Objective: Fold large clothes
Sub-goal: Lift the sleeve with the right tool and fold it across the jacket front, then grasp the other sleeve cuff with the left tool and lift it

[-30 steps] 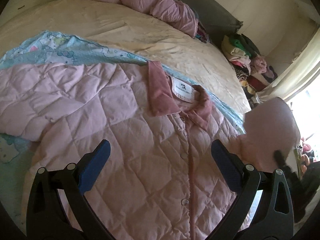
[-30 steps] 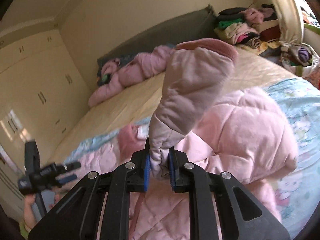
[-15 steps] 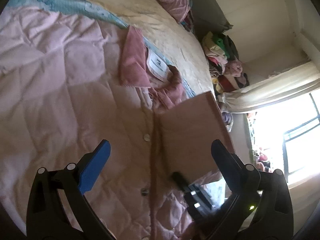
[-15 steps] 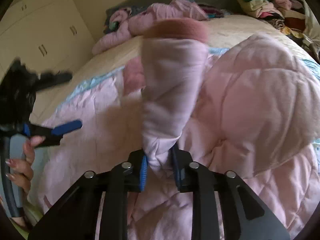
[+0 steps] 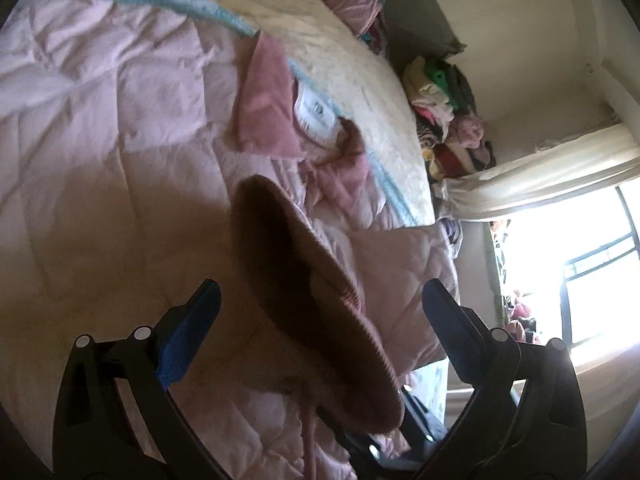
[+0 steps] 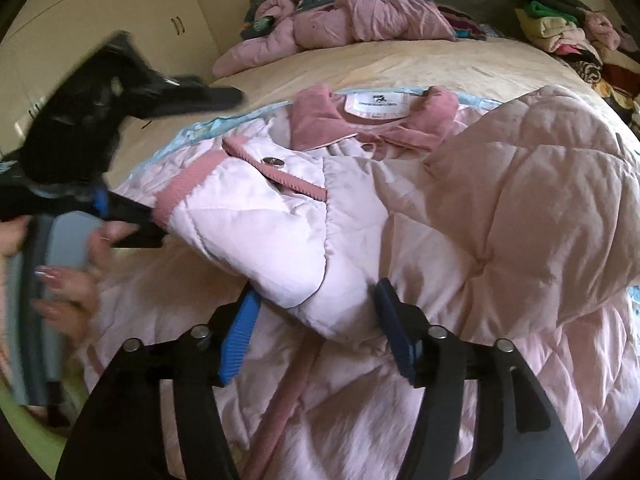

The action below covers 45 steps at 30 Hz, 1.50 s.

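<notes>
One pink quilted jacket [image 6: 460, 208] lies spread, front up, across the middle of both frames on a cream bed [image 6: 420, 64], its darker pink collar [image 6: 320, 120] and white neck label [image 6: 376, 100] toward the top centre of the right wrist view. One sleeve [image 6: 256, 216] is folded across the chest at centre left, ending in a ribbed pink cuff [image 6: 180, 192] with a single metal snap visible beside it. In the left wrist view that cuff [image 5: 320, 304] fills the centre of the frame, dark in shadow.

Both tongs stand wide. The right gripper [image 6: 316, 332], at bottom centre, straddles the lower edge of the sleeve with its two blue pads clear of the cloth. The left gripper [image 5: 320, 320] frames the cuff from the bottom of its own view without pinching it; it also appears blurred at the left edge of the right wrist view [image 6: 132, 216], held in a hand [image 6: 68, 280].

A second pink garment [image 6: 344, 20] lies crumpled at top centre by the headboard, and one pile of mixed clothes [image 6: 568, 28] sits at upper right.
</notes>
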Tool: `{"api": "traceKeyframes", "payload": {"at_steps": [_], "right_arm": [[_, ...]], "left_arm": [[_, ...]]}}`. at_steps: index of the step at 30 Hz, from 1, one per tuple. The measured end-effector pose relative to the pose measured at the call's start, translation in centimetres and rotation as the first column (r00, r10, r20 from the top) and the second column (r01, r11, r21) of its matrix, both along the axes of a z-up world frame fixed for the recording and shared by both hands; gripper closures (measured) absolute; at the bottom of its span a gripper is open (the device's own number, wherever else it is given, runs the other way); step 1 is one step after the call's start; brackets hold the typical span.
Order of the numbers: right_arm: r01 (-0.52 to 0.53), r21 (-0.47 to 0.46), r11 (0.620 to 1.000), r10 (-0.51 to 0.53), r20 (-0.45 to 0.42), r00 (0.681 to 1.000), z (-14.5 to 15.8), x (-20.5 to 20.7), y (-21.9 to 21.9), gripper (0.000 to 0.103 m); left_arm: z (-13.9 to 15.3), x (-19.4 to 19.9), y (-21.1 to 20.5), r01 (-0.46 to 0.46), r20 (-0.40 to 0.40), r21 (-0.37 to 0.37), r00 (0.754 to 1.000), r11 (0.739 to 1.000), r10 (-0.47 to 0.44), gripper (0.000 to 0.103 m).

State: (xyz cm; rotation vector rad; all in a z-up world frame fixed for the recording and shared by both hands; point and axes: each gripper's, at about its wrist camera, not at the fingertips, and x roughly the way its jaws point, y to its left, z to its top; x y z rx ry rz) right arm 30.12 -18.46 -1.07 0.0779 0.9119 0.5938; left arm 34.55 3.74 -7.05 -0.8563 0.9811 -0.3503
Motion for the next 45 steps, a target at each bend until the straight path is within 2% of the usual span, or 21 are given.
{"api": "traceKeyframes", "payload": {"at_steps": [3, 4, 6, 8, 9, 10, 15, 20, 24, 27, 29, 35, 39, 45], "right_arm": [[-0.024, 0.015, 1.0, 0.024, 0.001, 1.0, 0.3, -0.9, -0.5, 0.034], [-0.027, 0.017, 0.999, 0.027, 0.001, 1.0, 0.5, -1.3, -0.5, 0.034], [-0.022, 0.029, 0.999, 0.022, -0.008, 1.0, 0.6, -2.0, -1.1, 0.033], [-0.015, 0.044, 0.999, 0.016, -0.02, 1.0, 0.7, -2.4, -1.7, 0.033], [-0.009, 0.047, 0.999, 0.01, -0.023, 1.0, 0.8, -2.6, -1.9, 0.032], [-0.005, 0.048, 0.999, 0.006, -0.026, 1.0, 0.8, -2.8, -2.1, 0.032], [0.021, 0.07, 0.997, -0.019, -0.033, 0.999, 1.3, -3.5, -3.6, 0.032], [0.052, 0.088, 0.995, -0.052, -0.012, 0.999, 2.4, -4.3, -5.7, 0.033], [0.075, 0.097, 0.993, -0.075, -0.004, 0.997, 3.2, -5.0, -7.5, 0.032], [0.097, 0.092, 0.991, -0.098, 0.004, 0.995, 3.6, -5.2, -8.7, 0.032], [0.116, 0.091, 0.989, -0.117, 0.006, 0.993, 3.8, -5.3, -9.4, 0.032], [0.191, 0.081, 0.978, -0.192, 0.005, 0.981, 3.6, -4.7, -11.0, 0.032], [0.23, 0.084, 0.97, -0.231, 0.004, 0.973, 3.6, -3.9, -11.7, 0.032], [0.306, 0.038, 0.951, -0.308, 0.026, 0.951, 3.6, -1.9, -12.5, 0.032]], "left_arm": [[-1.0, 0.2, -0.5, 0.006, -0.02, 0.034, 1.0, 0.999, -0.005, 0.01], [-1.2, 0.2, -0.6, 0.009, -0.018, 0.047, 1.0, 0.999, -0.008, 0.014], [-1.3, 0.2, -0.7, 0.006, -0.018, 0.099, 1.0, 0.995, -0.004, 0.034], [-1.2, 0.2, -0.8, 0.002, -0.003, 0.164, 1.0, 0.986, -0.001, 0.069], [-1.2, 0.2, -0.7, 0.005, 0.003, 0.175, 1.0, 0.985, -0.006, 0.075], [-1.1, 0.2, -0.7, 0.007, 0.009, 0.182, 1.0, 0.983, -0.009, 0.089], [0.4, -0.4, -0.4, 0.002, 0.082, 0.233, 0.996, 0.972, -0.022, 0.093], [4.4, -1.6, 0.7, -0.081, 0.21, 0.29, 0.978, 0.953, 0.02, 0.094], [8.7, -3.6, 3.5, -0.189, 0.333, 0.277, 0.939, 0.942, 0.091, 0.094], [10.6, -4.4, 5.6, -0.23, 0.377, 0.246, 0.918, 0.942, 0.126, 0.095], [11.1, -4.6, 6.6, -0.236, 0.387, 0.228, 0.912, 0.944, 0.135, 0.095], [9.3, -3.7, 6.4, -0.243, 0.353, 0.284, 0.926, 0.928, 0.135, 0.095], [7.1, -2.7, 6.7, -0.256, 0.328, 0.352, 0.935, 0.9, 0.138, 0.095], [3.4, -1.2, 7.7, -0.253, 0.235, 0.446, 0.959, 0.859, 0.16, 0.095]]}}
